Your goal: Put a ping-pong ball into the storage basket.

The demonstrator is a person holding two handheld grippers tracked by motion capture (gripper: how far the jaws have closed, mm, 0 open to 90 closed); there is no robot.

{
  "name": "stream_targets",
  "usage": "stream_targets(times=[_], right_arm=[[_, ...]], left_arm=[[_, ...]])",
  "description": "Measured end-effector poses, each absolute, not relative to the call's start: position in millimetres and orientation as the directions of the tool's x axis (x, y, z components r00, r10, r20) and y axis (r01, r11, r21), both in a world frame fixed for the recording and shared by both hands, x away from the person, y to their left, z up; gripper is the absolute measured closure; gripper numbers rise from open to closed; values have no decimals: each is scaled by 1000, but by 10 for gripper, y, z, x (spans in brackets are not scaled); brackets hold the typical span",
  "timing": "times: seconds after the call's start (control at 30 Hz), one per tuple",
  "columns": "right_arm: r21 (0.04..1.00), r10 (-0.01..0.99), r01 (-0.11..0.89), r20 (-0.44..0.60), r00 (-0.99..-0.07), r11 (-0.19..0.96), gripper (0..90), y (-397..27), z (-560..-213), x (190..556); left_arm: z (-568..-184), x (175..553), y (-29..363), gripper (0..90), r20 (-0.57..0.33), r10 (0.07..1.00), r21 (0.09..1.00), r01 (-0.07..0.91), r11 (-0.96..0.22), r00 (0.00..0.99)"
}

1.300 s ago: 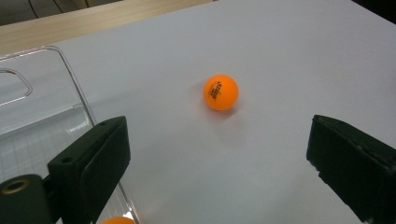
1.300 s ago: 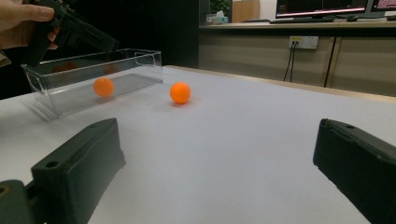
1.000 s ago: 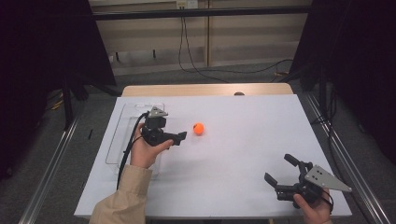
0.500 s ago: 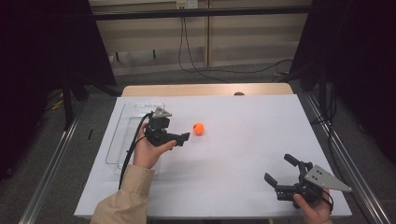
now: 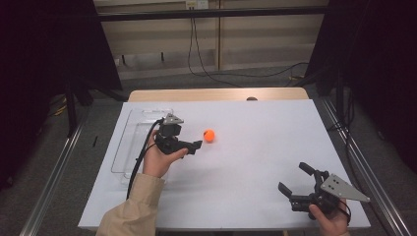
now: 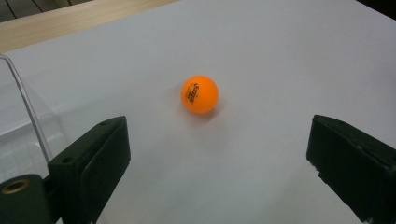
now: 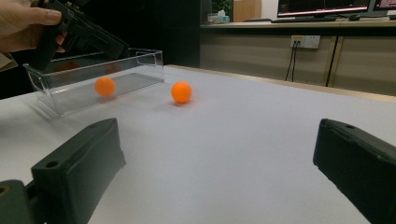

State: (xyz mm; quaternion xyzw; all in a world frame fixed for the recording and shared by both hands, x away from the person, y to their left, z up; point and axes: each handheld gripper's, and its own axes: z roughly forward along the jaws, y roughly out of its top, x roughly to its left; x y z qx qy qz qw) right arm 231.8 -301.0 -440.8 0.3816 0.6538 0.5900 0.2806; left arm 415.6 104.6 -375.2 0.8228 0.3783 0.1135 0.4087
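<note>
Orange table-tennis ball [image 5: 209, 135]: on the white bench [image 5: 255, 162], left of centre, nearer the far edge.
Left hand-held gripper [image 5: 195, 146]: jaws wide, ball just ahead between them.
Right hand-held gripper [image 5: 294, 183]: wide, near right corner, well apart.
Nearer hand: left.

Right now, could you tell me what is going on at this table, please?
A person holds a gripper in each hand. The left gripper, jaws open, is close to an orange ball lying loose on the white table, not yet touching it. A clear tray beside it seems to hold another orange ball. The right gripper sits open near the table's near edge, idle.
</note>
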Motion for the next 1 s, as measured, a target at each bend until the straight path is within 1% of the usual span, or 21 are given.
stream_targets(times=[1.0], right_arm=[[986, 831, 167, 83, -551, 12, 7, -3012, -4407, 2317]], left_arm=[[-3812, 4187, 953, 63, -121, 710, 759, 525, -384, 694]])
